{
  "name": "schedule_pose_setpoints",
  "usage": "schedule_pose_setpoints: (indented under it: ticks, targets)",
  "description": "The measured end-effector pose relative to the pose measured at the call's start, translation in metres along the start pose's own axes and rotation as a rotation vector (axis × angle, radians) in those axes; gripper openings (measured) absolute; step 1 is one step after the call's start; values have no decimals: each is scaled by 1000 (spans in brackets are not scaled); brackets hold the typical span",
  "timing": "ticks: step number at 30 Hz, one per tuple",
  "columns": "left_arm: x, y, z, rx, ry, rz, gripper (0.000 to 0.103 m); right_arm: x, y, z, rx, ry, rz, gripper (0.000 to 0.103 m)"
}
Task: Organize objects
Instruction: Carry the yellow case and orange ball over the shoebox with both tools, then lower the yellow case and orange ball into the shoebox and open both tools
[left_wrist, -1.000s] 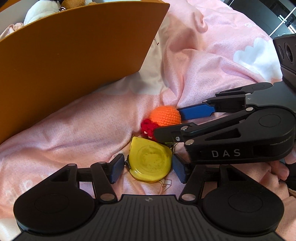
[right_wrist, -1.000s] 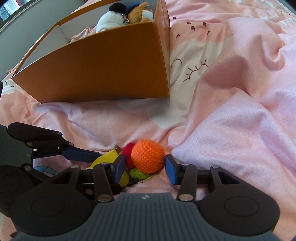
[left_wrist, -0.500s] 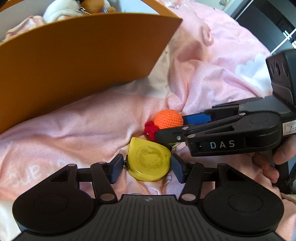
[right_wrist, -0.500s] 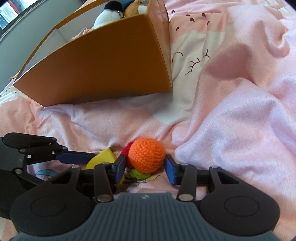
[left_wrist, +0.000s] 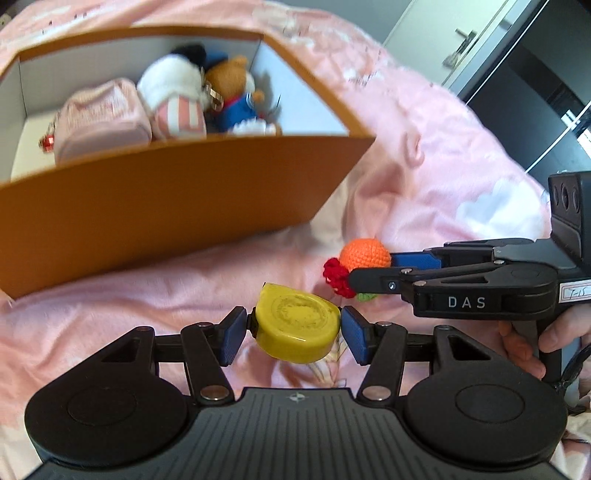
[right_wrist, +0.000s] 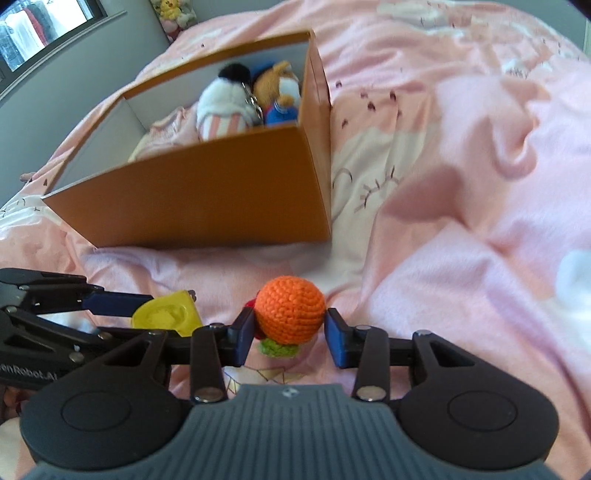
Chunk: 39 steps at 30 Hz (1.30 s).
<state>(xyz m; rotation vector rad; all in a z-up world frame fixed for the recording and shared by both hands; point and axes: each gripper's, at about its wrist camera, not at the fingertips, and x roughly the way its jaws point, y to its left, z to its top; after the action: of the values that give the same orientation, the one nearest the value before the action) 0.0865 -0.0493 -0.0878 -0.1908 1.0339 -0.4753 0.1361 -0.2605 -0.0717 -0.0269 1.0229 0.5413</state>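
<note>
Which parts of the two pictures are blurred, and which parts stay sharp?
Left wrist view: the orange box and its plush toys are smeared, while the left gripper and yellow case are crisp. Right wrist view: the pink blanket is soft, the crochet orange sharp.

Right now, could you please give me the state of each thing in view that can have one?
Left gripper: jaws shut on the yellow case.
Yellow case: held, tilted.
Right gripper: jaws shut on the orange crochet ball.
Orange crochet ball: gripped.
Orange box: open, lidless, plush toys inside.
</note>
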Motion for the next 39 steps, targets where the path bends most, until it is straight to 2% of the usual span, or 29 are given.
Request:
schedule_pose_setpoints:
  ticks: [5, 14, 18, 23, 29, 34, 39]
  targets:
    - [-17, -3, 9, 13, -54, -24, 64, -16, 6, 11, -35, -50, -2, 43]
    - [-67, -13, 34, 21, -214, -73, 64, -63, 19, 45, -132, -185, -7, 43]
    - [-80, -12, 49, 31, -275, -28, 64, -76, 29, 63, -193, -239, 3, 43]
    - [-85, 2, 70, -2, -302, 22, 64, -71, 45, 88, -272, -274, -10, 43]
    - [-78, 16, 87, -19, -307, 57, 64, -41, 54, 110, -355, -229, -72, 43]
    - [-65, 23, 95, -35, -288, 56, 64, -17, 57, 111, -411, -168, -107, 43]
    - [-51, 28, 97, -40, -255, 59, 64, -2, 53, 109, -413, -119, -120, 43]
